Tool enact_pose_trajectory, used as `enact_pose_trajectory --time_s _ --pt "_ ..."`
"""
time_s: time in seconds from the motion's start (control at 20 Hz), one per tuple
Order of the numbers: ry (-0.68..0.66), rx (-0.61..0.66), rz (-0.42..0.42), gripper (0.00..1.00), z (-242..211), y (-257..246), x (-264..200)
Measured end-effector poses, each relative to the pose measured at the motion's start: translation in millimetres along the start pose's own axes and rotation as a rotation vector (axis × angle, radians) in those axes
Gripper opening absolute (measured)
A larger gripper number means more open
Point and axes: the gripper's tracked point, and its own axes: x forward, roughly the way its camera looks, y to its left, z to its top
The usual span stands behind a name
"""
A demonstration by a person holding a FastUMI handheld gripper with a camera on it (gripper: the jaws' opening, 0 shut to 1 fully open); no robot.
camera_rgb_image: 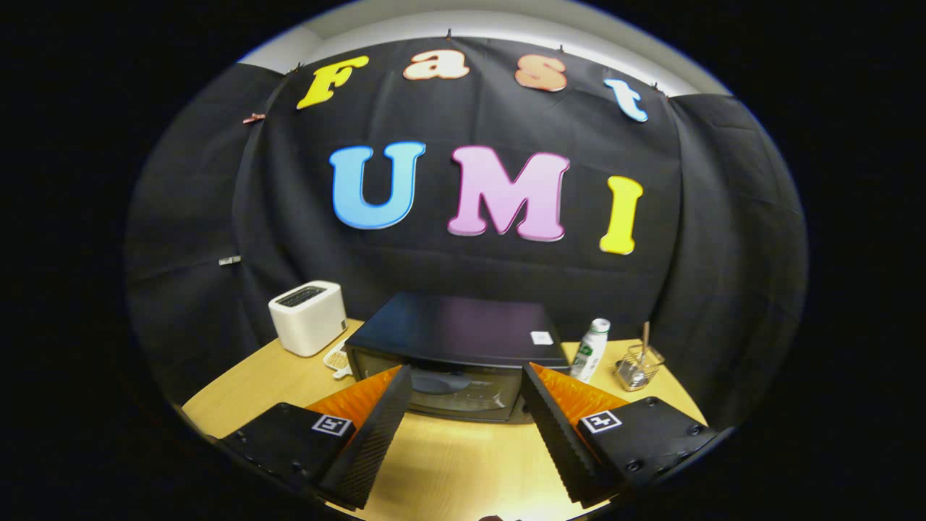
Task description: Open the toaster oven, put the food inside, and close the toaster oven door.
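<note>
Perhaps food (337,358) behind toaster oven (456,340); tongs (466,383) apart.

Toaster oven (457,347) set mid-table (441,463), just ahead of the gripper (465,376).

The fingers are held apart above the table. A toaster (308,317) is placed left of the oven, a dish (337,359) between them; a bottle (590,350) and wire holder (638,366) are placed right.

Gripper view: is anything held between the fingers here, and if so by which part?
Nothing is held. The gripper is open, its fingers spread apart above the table, with the closed toaster oven just ahead of them, untouched.
</note>
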Motion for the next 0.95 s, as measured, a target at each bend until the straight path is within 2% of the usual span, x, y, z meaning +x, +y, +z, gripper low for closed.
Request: enact_pose_trajectory --time_s 0.15,0.5,0.7,0.95 --pt "-0.094 0.008 -0.071 0.98 27 -42 -37" --pt "-0.085 0.056 -0.214 0.98 25 -108 -105" --pt "-0.107 0.065 -0.231 0.98 34 -117 -126" --pt "-0.100 0.077 -0.198 0.98 35 -101 -127"
